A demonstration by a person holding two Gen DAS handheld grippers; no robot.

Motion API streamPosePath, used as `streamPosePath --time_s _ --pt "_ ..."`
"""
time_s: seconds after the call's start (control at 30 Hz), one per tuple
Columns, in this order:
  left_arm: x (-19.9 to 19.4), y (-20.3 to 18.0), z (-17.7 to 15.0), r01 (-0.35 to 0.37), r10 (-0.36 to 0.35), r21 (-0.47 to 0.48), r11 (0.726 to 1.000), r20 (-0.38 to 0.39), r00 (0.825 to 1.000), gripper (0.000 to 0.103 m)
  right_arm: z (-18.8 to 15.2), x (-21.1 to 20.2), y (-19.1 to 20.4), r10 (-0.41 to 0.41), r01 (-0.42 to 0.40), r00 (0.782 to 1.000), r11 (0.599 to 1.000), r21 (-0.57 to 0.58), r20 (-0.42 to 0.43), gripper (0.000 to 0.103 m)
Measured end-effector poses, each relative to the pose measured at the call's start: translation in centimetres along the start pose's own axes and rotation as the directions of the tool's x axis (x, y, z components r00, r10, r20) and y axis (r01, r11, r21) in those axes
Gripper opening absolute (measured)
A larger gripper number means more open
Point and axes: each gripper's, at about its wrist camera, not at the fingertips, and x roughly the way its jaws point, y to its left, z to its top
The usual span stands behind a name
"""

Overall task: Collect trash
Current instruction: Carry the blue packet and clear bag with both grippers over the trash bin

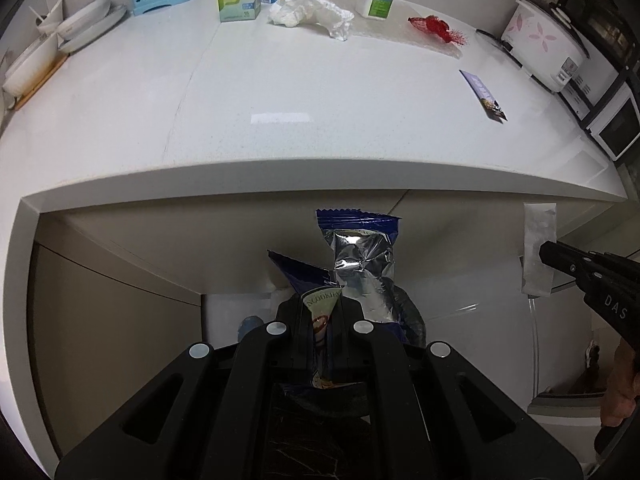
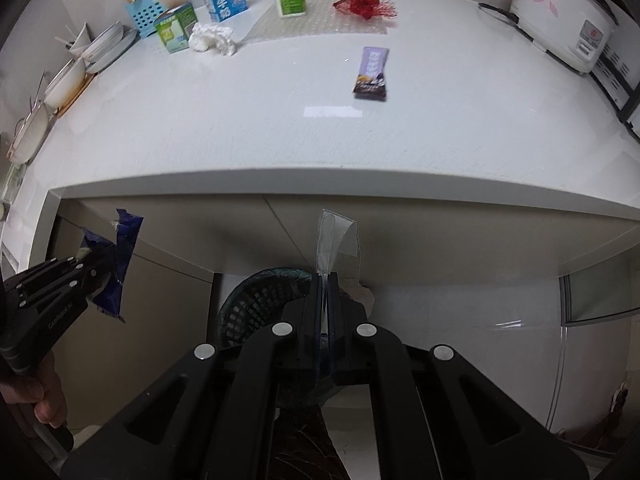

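Left hand-held gripper [image 1: 320, 320] pinches cookie wrapper [image 1: 360, 264] — below counter edge [image 1: 320, 176].

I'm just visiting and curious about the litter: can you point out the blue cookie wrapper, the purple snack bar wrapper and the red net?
Blue cookie wrapper [image 1: 362, 268]: left wrist view, on its crinkled silver inside.
Purple snack bar wrapper [image 2: 373, 74]: right wrist view, middle of the pack.
Red net [image 2: 362, 5]: right wrist view, on its bunched centre.

place: home kitchen | signs: rice cooker [image 2: 560, 20], stacked dishes [image 1: 86, 20], countertop [image 1: 320, 92]
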Motion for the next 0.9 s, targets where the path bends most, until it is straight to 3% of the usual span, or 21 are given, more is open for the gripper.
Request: streamPosePath --time_s 0.43,0.9 --pt "3.9 0.8 -2.8 0.007 -0.007 -0.011 1.0 -0.004 1.0 0.003 -3.2 5.5 1.9 0.082 -0.085 0.994 0.995 -0.049 -0.067 0.002" --pt "8.3 2.0 -4.9 -0.019 0.017 -0.032 0.999 -0.075 0.997 0.003 -5.9 12.3 3.6 0.137 -0.153 0.977 0.984 -0.094 -0.161 0.002"
